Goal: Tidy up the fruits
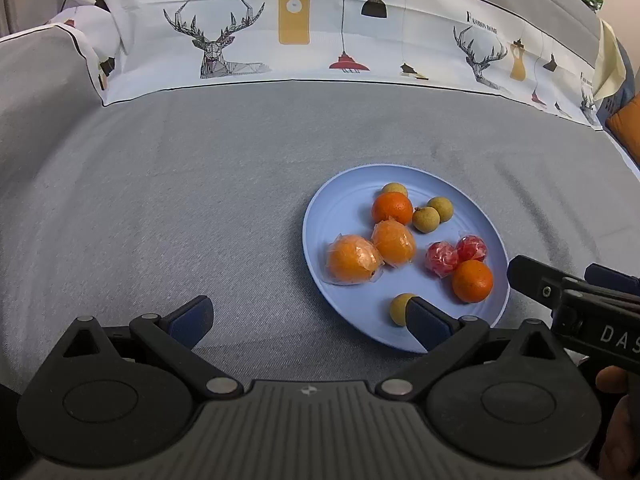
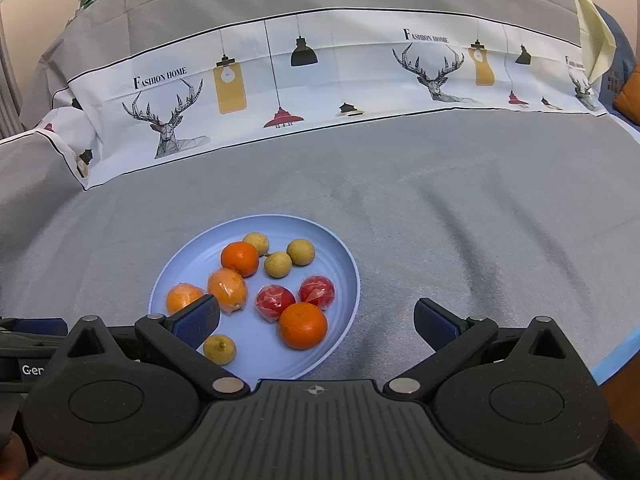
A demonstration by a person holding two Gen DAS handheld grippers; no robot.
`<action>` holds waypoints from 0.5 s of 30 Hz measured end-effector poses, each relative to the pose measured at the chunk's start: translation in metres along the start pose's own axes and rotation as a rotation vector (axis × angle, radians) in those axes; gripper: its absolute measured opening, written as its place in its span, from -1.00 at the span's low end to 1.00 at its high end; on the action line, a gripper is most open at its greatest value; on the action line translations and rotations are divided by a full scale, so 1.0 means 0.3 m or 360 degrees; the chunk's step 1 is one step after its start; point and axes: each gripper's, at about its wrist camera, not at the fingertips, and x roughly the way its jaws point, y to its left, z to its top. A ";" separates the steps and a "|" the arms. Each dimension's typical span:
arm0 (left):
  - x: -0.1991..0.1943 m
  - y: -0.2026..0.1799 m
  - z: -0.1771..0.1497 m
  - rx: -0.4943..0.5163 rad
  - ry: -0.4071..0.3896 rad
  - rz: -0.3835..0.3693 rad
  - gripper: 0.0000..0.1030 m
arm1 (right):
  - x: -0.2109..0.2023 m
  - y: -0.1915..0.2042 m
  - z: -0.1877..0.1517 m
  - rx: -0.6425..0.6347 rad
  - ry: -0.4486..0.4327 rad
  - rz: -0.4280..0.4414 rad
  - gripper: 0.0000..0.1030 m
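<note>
mostly round fruits (image 2: 303, 325) on plate (image 2: 344, 264)

A grey cloth-covered surface (image 1: 180, 200) carries a blue plate (image 1: 332, 216) of fruit.

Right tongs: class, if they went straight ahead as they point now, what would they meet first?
Probably only the grey cloth. The open right tongs aim just past the blue plate; its rim lies close to that line, so a brush is possible. Depth is unclear.
</note>
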 end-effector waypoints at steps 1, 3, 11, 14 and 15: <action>0.001 -0.001 0.001 0.0000 -0.0001 0.0000 0.99 | 0.001 0.000 0.001 0.0004 0.0001 -0.0001 0.99; 0.005 -0.003 0.005 0.0003 -0.0004 0.0000 0.99 | 0.004 -0.002 0.002 0.0014 0.0006 -0.0002 0.99; 0.018 -0.007 0.017 -0.0004 0.0005 -0.0014 0.99 | 0.016 0.001 0.015 0.0011 0.0035 -0.0022 0.99; 0.016 -0.004 0.015 0.0014 -0.0007 -0.0030 0.99 | 0.021 0.003 0.029 -0.0030 0.0049 -0.0015 0.99; 0.010 -0.002 0.014 0.0021 -0.0025 -0.0042 0.99 | 0.025 -0.003 0.039 -0.0028 0.0061 -0.0005 0.99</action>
